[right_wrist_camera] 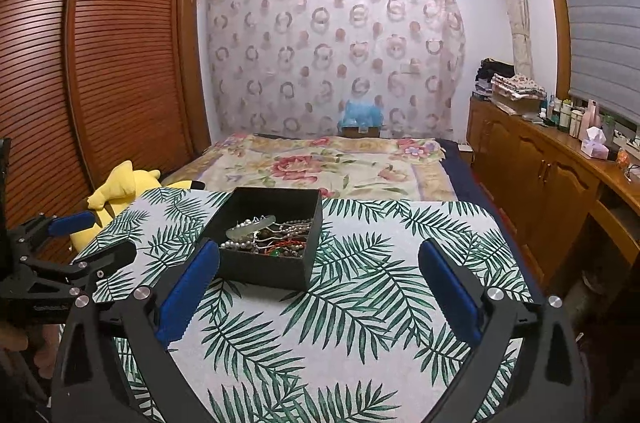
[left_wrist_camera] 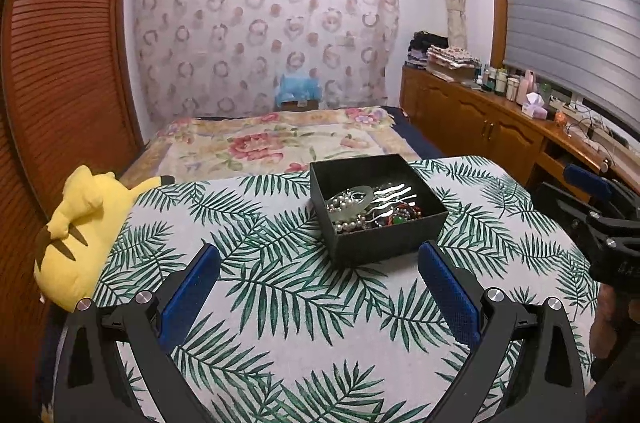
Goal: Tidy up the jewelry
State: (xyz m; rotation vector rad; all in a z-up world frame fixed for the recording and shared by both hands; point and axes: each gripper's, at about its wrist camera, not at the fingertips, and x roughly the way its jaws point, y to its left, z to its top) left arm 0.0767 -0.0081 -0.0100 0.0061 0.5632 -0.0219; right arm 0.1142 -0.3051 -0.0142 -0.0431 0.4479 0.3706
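The left gripper [left_wrist_camera: 320,277] hangs with its 2 blue-padded fingers [left_wrist_camera: 192,297] spread wide and nothing between them, aimed slightly downward over a table draped in a palm-leaf cloth [left_wrist_camera: 280,303]. The right gripper [right_wrist_camera: 320,277] matches it, jaws fully apart and empty. Just beyond the left gripper's fingertips sits an open black box [left_wrist_camera: 376,211], squarish, turned so 1 corner points toward that tool, off to the right of its centre line; from the right wrist view the same box lies ahead and left, just behind the left fingertip. Inside it lies a tangle of jewelry [left_wrist_camera: 370,207]: pearl strands, a pale bangle, silver chains, red and green beads, with no single direction to the heap. A yellow plush toy [left_wrist_camera: 80,231] rests at the table's left edge, a floral bedspread [left_wrist_camera: 272,139] beyond.
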